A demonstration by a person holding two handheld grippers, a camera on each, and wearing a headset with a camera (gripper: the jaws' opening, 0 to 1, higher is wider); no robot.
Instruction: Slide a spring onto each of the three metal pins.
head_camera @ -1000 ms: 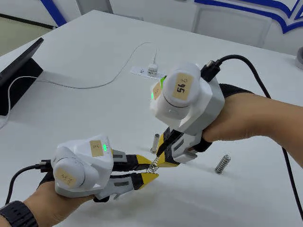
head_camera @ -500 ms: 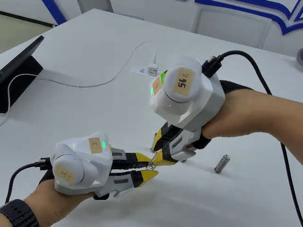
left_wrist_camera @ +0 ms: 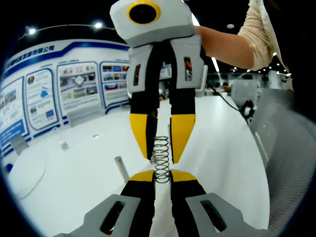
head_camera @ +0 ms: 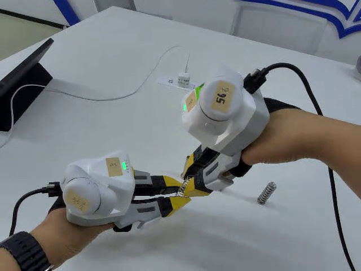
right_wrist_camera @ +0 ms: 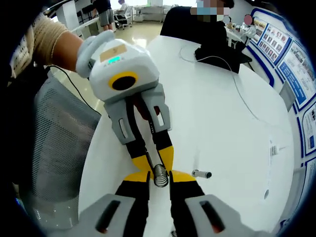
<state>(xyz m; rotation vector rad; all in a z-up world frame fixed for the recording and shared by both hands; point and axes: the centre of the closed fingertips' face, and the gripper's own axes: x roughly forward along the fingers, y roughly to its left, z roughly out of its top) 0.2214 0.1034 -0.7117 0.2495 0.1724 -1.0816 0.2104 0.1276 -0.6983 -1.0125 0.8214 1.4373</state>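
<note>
Two grippers are shut tight on one spring [left_wrist_camera: 161,153]: the left gripper [left_wrist_camera: 161,177] nearest, the right gripper [right_wrist_camera: 159,175] past it. They should hold it straight and not squash it. A pin [left_wrist_camera: 120,169] stands close by, and a second spring [head_camera: 265,193] lies farther off.

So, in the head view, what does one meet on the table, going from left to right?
Dark screen → left tool → held spring → right tool → loose spring.
</note>
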